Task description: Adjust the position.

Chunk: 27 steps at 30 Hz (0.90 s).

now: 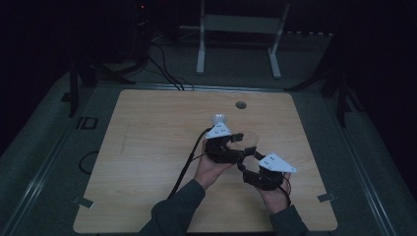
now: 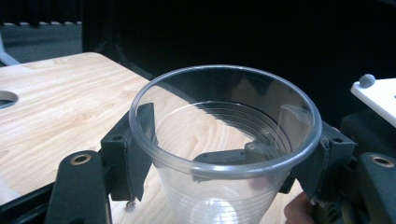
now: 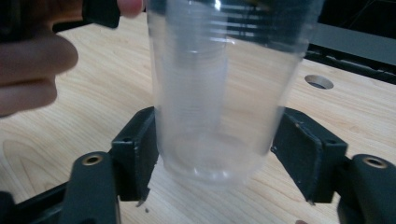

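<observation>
Dim light is falling on the wooden table (image 1: 147, 162) we are working over, with a dark floor and a white frame (image 1: 241, 29) beyond it. On our left, the left gripper (image 2: 224, 163) is clamping a clear plastic cup (image 2: 224, 154) just under its rim, both jaws pressing on the wall; we are seeing nothing inside the cup. To its right, the right gripper (image 3: 215, 154) is sitting around the cup's lower part (image 3: 215, 93), its jaws standing apart from the wall, a gap showing on its right side. We are judging the thin wall likely to buckle under the left jaws' squeeze, or the cup to tilt, since only one gripper is bearing it.
</observation>
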Tool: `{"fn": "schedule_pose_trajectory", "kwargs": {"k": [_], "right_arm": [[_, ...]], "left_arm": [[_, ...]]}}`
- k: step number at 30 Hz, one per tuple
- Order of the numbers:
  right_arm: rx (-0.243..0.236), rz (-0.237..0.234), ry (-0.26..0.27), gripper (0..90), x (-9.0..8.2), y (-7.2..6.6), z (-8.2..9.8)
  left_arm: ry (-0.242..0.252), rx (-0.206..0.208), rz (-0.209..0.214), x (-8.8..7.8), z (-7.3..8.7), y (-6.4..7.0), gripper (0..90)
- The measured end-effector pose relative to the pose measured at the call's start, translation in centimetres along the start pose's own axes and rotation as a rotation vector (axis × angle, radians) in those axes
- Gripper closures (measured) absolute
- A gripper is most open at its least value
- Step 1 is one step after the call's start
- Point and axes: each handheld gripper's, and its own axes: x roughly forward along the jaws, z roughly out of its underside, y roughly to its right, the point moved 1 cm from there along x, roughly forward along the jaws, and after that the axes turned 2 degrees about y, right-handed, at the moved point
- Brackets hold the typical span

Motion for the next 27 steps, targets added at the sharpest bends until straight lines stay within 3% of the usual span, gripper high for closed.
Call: {"fn": "schedule_pose_trajectory", "kwargs": {"k": [4, 12, 27], "right_arm": [[-0.006, 0.003, -0.009, 29.3, -0.3, 0.3, 0.1], [-0.013, 0.005, -0.012, 28.6, -0.6, 0.4, 0.2], [-0.013, 0.029, -0.035, 27.1, -1.6, 1.9, 0.8]], "left_arm": [[0.005, 0.001, -0.009, -0.2, -0.1, -0.2, 29.6], [-0.007, 0.059, -0.053, 0.0, 0.0, 0.2, 29.6], [-0.011, 0.074, -0.083, -0.6, 0.2, -0.1, 29.8]]}}
